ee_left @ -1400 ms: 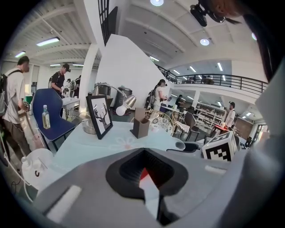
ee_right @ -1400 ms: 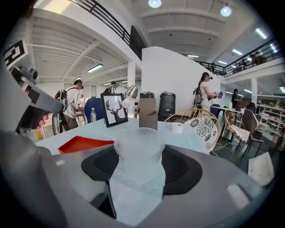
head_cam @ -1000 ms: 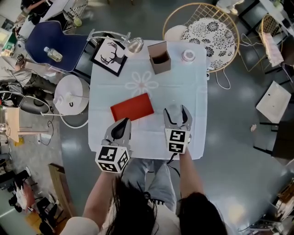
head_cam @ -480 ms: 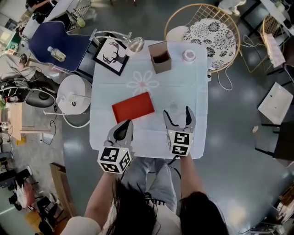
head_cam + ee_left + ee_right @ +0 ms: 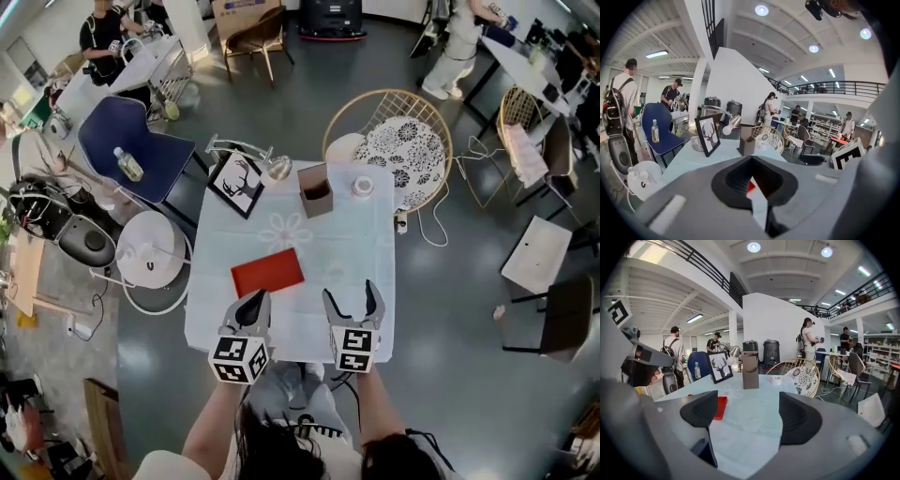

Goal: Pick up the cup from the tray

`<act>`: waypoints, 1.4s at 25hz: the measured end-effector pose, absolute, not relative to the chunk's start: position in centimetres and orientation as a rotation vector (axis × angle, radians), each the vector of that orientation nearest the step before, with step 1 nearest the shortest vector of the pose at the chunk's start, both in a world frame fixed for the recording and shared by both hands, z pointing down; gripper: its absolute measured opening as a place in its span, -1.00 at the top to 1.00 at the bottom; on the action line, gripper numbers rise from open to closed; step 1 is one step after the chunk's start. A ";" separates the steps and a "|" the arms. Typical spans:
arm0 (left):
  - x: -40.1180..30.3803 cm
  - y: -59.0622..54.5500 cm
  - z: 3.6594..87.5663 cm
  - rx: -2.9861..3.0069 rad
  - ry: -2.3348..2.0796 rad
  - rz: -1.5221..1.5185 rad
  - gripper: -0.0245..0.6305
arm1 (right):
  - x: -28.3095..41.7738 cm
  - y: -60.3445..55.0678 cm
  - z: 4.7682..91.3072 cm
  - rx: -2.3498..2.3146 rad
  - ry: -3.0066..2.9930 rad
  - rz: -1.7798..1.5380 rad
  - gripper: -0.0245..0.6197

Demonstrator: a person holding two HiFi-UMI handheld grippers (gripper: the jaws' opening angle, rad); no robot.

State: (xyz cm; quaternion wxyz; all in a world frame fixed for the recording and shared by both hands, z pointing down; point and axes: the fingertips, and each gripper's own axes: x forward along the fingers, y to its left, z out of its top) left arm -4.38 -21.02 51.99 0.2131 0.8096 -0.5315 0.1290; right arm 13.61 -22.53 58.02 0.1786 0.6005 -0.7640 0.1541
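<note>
Close to the person, the left claw point(image 5: 254, 300) is clenched tight on nothing. The right claw point(image 5: 350, 298) is spread wide and empty. Just past them on the worktop point(image 5: 323, 246) lies the red tray point(image 5: 268, 272), looking bare. I cannot spot the cup. If it is see-through, a claw could knock it over.

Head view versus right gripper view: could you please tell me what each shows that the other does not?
Only the head view shows the marker cube on the right gripper and the person's jeans. Only the right gripper view shows the ceiling lights and the balcony railing. Both show that gripper open and empty, the red tray, the deer picture and the brown box.
</note>
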 end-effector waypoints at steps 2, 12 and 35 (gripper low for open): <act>-4.6 -21.1 50.5 2.259 -1.495 0.304 0.93 | 13.3 -22.2 56.3 1.692 -2.172 0.409 -0.29; -2.9 -19.4 46.0 2.366 -1.435 0.160 0.93 | 13.3 -19.7 49.2 1.747 -2.191 0.281 0.01; -4.6 -16.1 44.7 2.392 -1.459 0.121 0.93 | 10.6 -15.8 45.4 1.809 -2.236 0.199 0.84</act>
